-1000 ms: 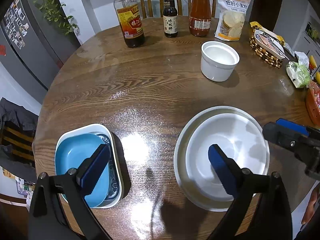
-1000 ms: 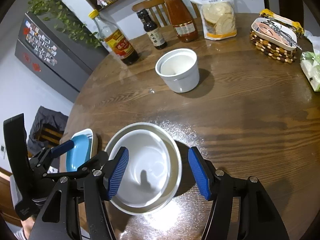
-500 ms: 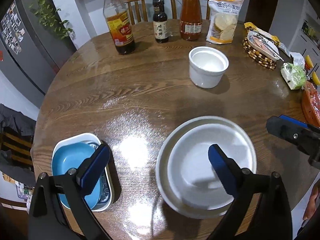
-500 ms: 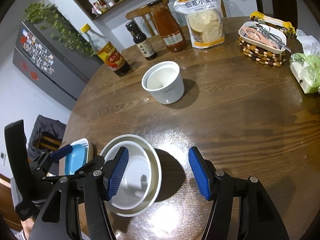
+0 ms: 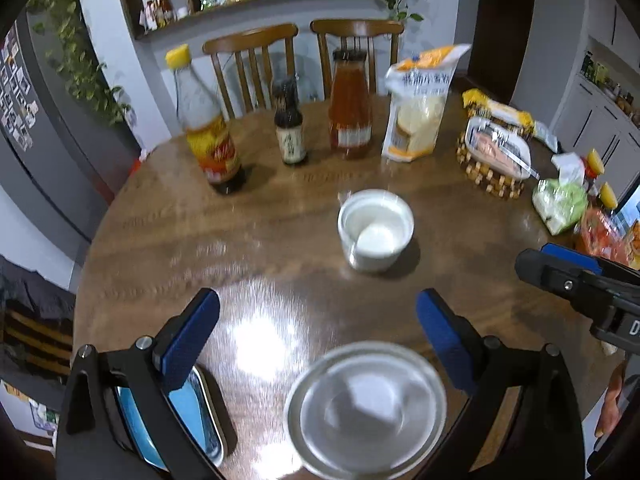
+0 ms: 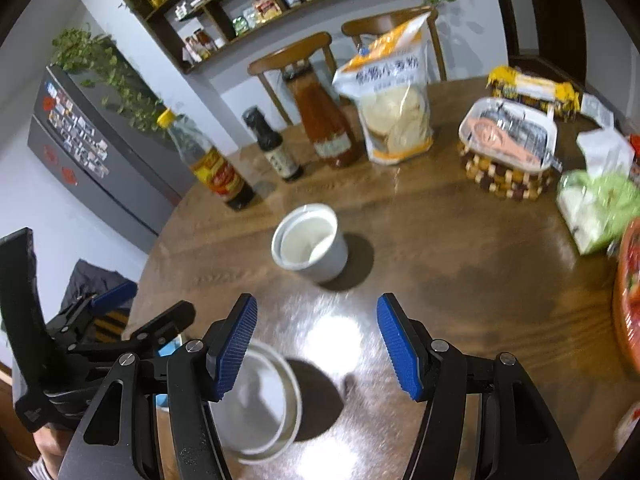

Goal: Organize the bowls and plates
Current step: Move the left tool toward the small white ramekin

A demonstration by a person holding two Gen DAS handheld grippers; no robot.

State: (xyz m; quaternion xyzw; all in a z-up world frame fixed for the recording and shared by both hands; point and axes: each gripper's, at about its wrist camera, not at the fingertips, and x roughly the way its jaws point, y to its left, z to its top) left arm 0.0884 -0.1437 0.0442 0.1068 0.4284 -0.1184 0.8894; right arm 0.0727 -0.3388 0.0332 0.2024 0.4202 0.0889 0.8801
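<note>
- The small deep white ceramic bowl [image 6: 310, 248] stands upright on the glossy round wooden counter [image 6: 460, 264], ahead of both sets of jaws, well apart from them.
- It looks stiff, glazed, slippery and breakable; I would pinch its rim wall.
- The right gripper [image 6: 316, 344] and left gripper [image 5: 316, 332] stand released and empty.
- The nested shallow white round bowls [image 5: 366, 408] sit below the left jaws; the blue dish in a white rectangular tray [image 5: 192, 420] sits under their left finger.

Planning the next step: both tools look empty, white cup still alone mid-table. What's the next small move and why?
Probably ease the right tool forward and down toward the white cup. Its jaws stand open with nothing between them, the cup sits apart ahead of them, and the stacked white bowls already rest near the table edge.
</note>
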